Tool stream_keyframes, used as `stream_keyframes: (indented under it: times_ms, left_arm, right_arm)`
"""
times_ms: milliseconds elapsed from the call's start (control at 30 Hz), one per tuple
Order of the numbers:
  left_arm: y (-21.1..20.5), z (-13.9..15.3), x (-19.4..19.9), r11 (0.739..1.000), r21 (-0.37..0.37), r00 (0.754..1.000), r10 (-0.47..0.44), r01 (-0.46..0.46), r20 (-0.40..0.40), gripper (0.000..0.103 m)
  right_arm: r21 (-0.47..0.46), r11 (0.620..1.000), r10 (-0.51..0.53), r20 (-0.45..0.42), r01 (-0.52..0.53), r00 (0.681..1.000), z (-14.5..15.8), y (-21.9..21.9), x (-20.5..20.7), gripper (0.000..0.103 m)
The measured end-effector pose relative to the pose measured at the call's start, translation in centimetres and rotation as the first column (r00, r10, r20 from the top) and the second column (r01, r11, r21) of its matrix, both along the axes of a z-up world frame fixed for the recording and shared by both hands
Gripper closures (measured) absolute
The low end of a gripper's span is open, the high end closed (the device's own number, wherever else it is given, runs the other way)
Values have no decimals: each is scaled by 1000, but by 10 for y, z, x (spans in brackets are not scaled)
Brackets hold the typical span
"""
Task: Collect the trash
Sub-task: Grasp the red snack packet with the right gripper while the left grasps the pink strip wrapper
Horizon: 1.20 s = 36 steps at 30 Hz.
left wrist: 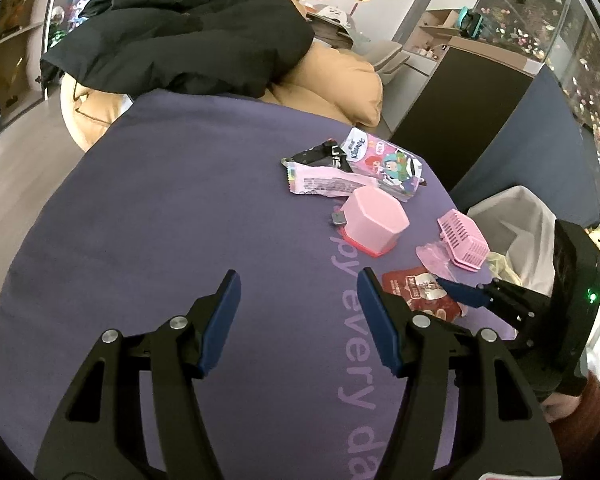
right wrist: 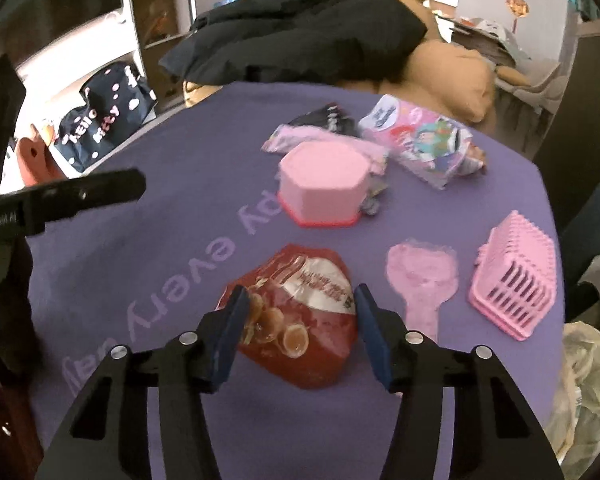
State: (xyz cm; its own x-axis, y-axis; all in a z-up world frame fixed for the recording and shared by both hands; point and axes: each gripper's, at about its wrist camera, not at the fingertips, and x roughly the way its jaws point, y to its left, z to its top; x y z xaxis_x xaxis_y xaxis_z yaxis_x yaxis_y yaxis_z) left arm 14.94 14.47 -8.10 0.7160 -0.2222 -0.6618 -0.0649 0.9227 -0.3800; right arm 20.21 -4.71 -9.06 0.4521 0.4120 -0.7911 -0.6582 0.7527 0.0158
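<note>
A red snack wrapper (right wrist: 300,320) lies flat on the purple cloth (right wrist: 160,260). My right gripper (right wrist: 300,292) is open, its fingers on either side of the wrapper just above the cloth. The same red wrapper (left wrist: 412,288) shows in the left wrist view under a blue right fingertip (left wrist: 460,293). Farther back lie a pink wrapper (left wrist: 324,184), a black wrapper (left wrist: 320,154) and a tissue pack (left wrist: 384,164). A flat pink wrapper (right wrist: 422,276) lies to the right. My left gripper (left wrist: 298,276) is open over bare cloth with nothing between its fingers.
A pink hexagonal box (right wrist: 320,188) stands mid-table and a pink basket (right wrist: 516,276) at the right edge. A pale plastic bag (left wrist: 516,216) hangs beyond that edge. A black jacket (left wrist: 180,28) on tan cushions (left wrist: 340,80) sits behind. A fish tank (left wrist: 540,20) stands at the far right.
</note>
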Motion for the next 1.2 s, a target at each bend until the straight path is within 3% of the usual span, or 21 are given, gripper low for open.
stream_keyframes:
  times_ms: [67,333,567,667,867,1000,1200]
  left_arm:
    - [0,0,0,1000,0,1000,-2,2,0,46]
    - [-9,-1,7,999,7,999,-51,51,-13,46]
    - [-14,12,49,983,79,984,-169,164,58,46]
    - [-8,12,85,983,115,987,-152,145,57,46]
    - [-3,-2,152,993,45,994,-105,106,-27,46]
    - [-17,-9,177,988,76,989,-131,135,-67,46]
    - [-20,-21,167,983,59,981,-168,174,-99,58]
  right_arm:
    - [41,999,-6,-38,8,999,0,-9,3,66]
    - [95,995,-31,-66,38,997,5,-43,-13,83]
    - [165,975,-145,-48,151,988,18,-88,-21,83]
    - [176,964,-191,-67,199,979,15,-103,-22,83]
    - [176,949,-250,-91,263,964,9,-115,-21,83]
    - [159,948,-265,-90,276,960,7,-115,-19,83]
    - [154,938,-298,-96,310,950,6,-119,-20,79]
